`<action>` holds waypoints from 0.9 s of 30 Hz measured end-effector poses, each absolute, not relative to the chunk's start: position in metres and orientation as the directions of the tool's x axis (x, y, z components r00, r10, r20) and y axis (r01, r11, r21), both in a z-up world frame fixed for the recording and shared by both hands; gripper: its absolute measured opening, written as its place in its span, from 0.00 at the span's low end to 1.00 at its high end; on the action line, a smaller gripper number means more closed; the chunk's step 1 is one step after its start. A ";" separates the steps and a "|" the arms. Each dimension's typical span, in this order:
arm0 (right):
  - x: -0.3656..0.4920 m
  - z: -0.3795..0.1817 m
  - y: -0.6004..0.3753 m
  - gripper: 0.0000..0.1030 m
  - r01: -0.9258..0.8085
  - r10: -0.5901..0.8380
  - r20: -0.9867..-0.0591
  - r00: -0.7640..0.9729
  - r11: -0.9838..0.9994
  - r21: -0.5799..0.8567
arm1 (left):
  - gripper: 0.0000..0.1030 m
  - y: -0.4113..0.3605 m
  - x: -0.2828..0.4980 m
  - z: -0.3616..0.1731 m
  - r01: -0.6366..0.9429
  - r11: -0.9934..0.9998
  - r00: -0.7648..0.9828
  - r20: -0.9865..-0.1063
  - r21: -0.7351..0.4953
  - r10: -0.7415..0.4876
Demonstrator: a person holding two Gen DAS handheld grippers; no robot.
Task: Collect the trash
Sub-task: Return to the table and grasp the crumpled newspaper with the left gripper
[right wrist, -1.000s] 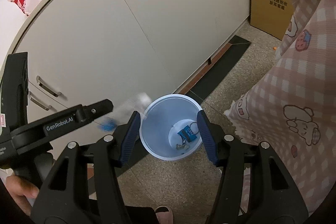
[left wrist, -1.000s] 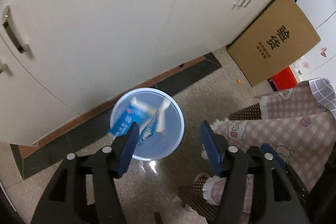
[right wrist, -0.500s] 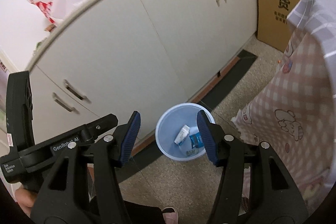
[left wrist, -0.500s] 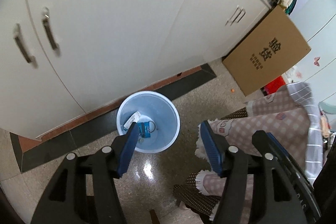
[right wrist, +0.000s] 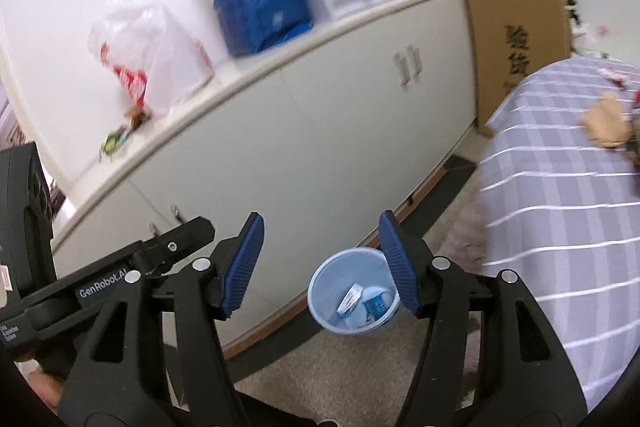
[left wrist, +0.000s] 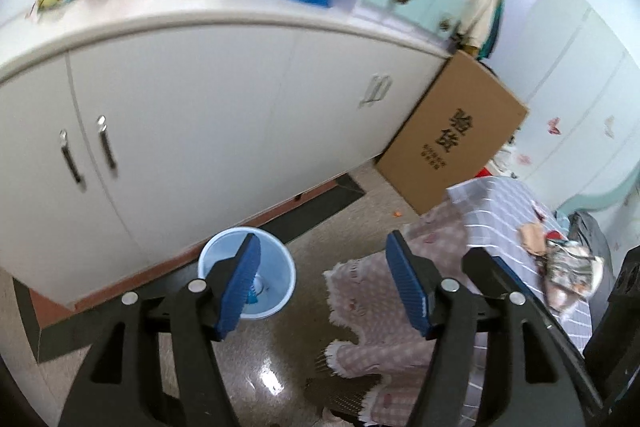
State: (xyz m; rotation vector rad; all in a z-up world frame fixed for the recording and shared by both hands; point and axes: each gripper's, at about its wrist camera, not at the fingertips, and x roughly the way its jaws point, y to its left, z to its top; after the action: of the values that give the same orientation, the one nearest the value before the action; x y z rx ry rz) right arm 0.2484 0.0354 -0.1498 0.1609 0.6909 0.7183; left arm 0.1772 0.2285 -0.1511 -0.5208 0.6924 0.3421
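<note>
A light blue trash bin point(left wrist: 276, 275) stands on the floor against the white cabinet; it also shows in the right wrist view point(right wrist: 332, 311). Blue and white cartons point(right wrist: 362, 305) lie inside it. My left gripper point(left wrist: 322, 281) is open and empty, high above the floor. My right gripper point(right wrist: 320, 259) is open and empty, also well above the bin. More trash point(left wrist: 568, 259) lies on the striped tablecloth at the right, seen also in the right wrist view point(right wrist: 606, 121).
A white cabinet point(left wrist: 200, 115) runs along the wall, with plastic bags point(right wrist: 148, 55) and a blue bag point(right wrist: 264, 15) on top. A cardboard box point(left wrist: 452, 135) leans at its end. A table with a checked and striped cloth point(right wrist: 560, 207) stands to the right.
Both grippers have risen and tilted up, so the bin looks smaller and the cabinet top has come into view. The carton dropped from the left gripper into the bin a second ago.
</note>
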 end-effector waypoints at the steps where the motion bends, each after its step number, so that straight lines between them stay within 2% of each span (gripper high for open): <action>1: 0.248 -0.143 0.019 0.60 -0.532 0.642 -0.512 0.570 0.764 0.366 | 0.63 0.215 0.180 -0.144 -0.441 0.838 0.731 -0.671 -0.322 0.126; 7: 0.246 -0.128 -0.071 0.64 -0.398 0.555 -0.468 0.688 0.827 0.397 | 0.67 0.130 0.208 -0.119 -0.284 0.930 0.747 -0.661 -0.233 0.063; 19: 0.240 -0.139 -0.263 0.67 -0.081 0.309 -0.451 0.837 0.885 0.458 | 0.70 -0.056 0.269 -0.122 0.095 0.985 0.698 -0.696 -0.141 -0.167; 27: 0.251 -0.154 -0.345 0.68 0.042 0.225 -0.451 0.864 0.860 0.509 | 0.71 -0.136 0.311 -0.122 0.222 0.969 0.668 -0.706 -0.111 -0.235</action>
State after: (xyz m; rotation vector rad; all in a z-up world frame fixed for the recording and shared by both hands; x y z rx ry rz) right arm 0.2507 -0.3447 -0.1540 0.5325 0.5252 0.1008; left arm 0.3113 -0.1361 -0.1218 -0.0163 0.7983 -0.2576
